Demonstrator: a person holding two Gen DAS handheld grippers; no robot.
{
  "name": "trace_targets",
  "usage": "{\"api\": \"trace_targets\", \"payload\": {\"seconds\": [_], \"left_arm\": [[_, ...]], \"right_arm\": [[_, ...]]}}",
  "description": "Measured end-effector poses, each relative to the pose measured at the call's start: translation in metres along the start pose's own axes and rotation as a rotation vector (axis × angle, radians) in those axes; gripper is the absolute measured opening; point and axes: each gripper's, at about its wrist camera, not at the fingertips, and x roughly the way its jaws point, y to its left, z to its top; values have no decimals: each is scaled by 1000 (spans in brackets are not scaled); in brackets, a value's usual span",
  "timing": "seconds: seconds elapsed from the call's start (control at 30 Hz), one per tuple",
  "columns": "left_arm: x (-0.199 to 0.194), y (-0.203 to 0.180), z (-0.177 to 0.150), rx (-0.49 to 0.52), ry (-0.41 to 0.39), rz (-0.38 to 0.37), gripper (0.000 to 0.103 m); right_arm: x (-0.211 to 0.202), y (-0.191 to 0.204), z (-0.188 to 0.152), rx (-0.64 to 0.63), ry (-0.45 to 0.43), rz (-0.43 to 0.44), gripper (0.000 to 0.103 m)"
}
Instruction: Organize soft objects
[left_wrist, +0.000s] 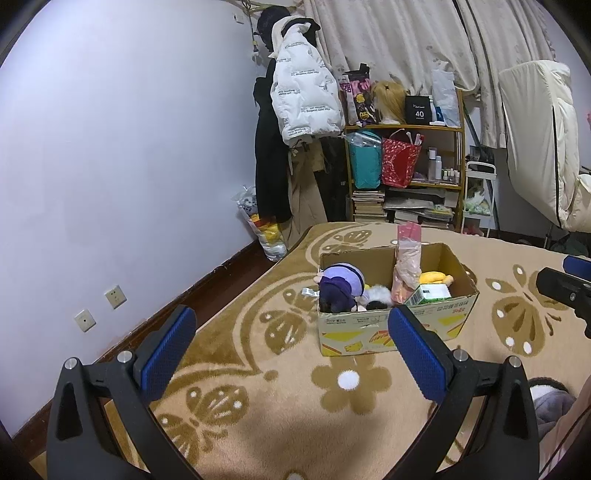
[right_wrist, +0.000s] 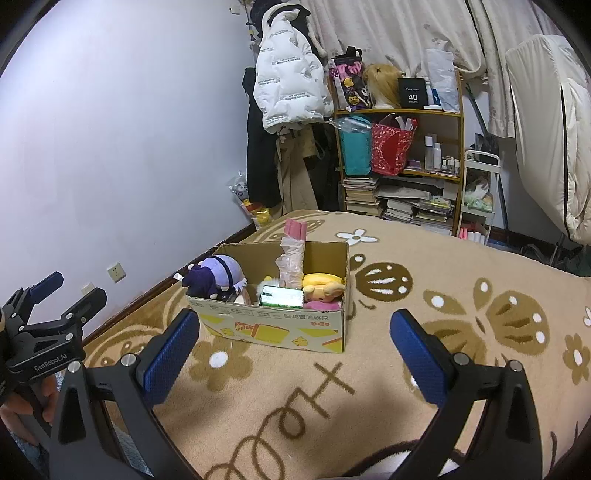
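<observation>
An open cardboard box (right_wrist: 273, 328) with yellow printing sits on the tan patterned blanket (right_wrist: 406, 369), filled with soft toys. A purple plush (right_wrist: 218, 275) leans at its left end. A yellow plush (right_wrist: 323, 284) lies on its side at the right end, atop something pink, and a pink-topped bagged toy (right_wrist: 291, 258) stands upright between them.

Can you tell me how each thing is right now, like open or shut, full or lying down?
cardboard box: open on top, upright on the blanket, stuffed with toys.
purple plush: in the box's left end, poking above the rim.
yellow plush: lying in the right end.
pink packet: standing upright in the box.
left gripper: open, empty.
right gripper: open, empty.
</observation>
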Motion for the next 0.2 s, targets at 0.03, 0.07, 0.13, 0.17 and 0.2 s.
{"api": "trace_targets", "payload": {"seconds": [0.03,0.07,0.13,0.17,0.2], "left_arm": [[0,0,0,-2,0,-1,103],[0,0,0,0,-2,0,103],[0,0,0,1,-4,-1,103],[-1,0,0,1,-2,0,103],[-1,0,0,1,-2,1,103]], "right_arm": [[1,0,1,-2,1,0,103],[1,0,1,-3,1,0,103],[1,0,1,-2,2,1,103],[1,1,1,-2,2,0,103],[1,1,1,-2,3,1,103]]}}
